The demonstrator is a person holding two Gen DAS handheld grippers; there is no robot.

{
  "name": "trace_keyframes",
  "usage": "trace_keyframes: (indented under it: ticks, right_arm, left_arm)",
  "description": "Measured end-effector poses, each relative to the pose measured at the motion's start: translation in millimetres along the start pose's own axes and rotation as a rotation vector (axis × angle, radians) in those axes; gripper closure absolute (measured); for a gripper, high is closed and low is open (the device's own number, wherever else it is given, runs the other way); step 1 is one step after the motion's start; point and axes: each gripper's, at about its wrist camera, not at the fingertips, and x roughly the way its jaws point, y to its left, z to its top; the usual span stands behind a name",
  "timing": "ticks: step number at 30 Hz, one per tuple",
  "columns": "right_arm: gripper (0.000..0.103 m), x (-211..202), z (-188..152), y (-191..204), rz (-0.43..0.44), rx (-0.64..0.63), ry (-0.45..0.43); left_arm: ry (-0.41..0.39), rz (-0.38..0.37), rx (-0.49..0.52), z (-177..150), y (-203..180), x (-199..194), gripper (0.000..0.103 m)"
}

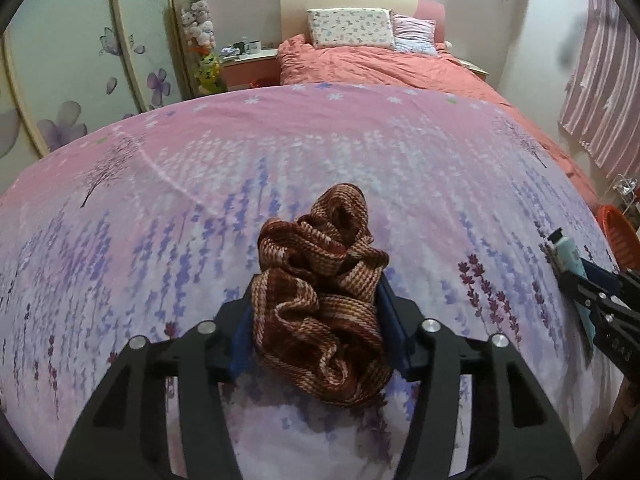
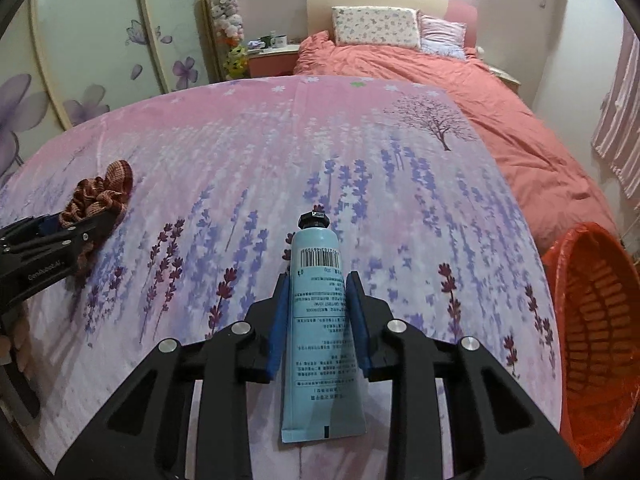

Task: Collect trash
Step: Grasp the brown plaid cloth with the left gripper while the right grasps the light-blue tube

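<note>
On the left of the bed (image 1: 320,152), our left gripper (image 1: 316,320) has its blue-padded fingers (image 1: 394,332) pinching a crumpled brown-and-cream cloth (image 1: 320,300). The bundle bulges out past the fingertips and appears to rest on the lavender-print sheet, though we cannot say for sure whether it is lifted clear. From the right wrist camera the same cloth (image 2: 102,196) sits at the far left, half covered by the left gripper's black frame.

Moving right, our right gripper (image 2: 318,320) has its fingers (image 2: 280,320) closed against both sides of a pale blue tube (image 2: 318,320), black cap pointing away from us, flat tail end toward the camera. The tube lies along the sheet or just over it; the angle does not settle which. In the left view only the tube's cap end (image 1: 566,250) shows at the right edge.

At the far right, beside the bed, stands an orange basket (image 2: 592,320), its mouth tipped toward us and nothing visible inside as far as we can see.

We judge the job barely begun: two items are gripped, neither has reached the basket, and both carries remain. The basket's far side is cut off by the lens edge, the tube's printing is too small to read, and whatever lies on the floor is out of view.
</note>
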Motion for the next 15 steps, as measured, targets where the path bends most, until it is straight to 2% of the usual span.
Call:
trace_keyframes:
  ticks: [4, 15]
  right_arm:
    - [0.074, 3.5, 2.3, 0.3, -0.003, 0.02, -0.001]
    - [0.073, 3.8, -0.5, 2.0, -0.001, 0.026, -0.003]
  left_arm:
    - [0.017, 0.009, -0.006, 1.9, 2.0, 4.1, 0.04]
    - [0.025, 0.025, -0.009, 5.7, -0.8, 9.4, 0.035]
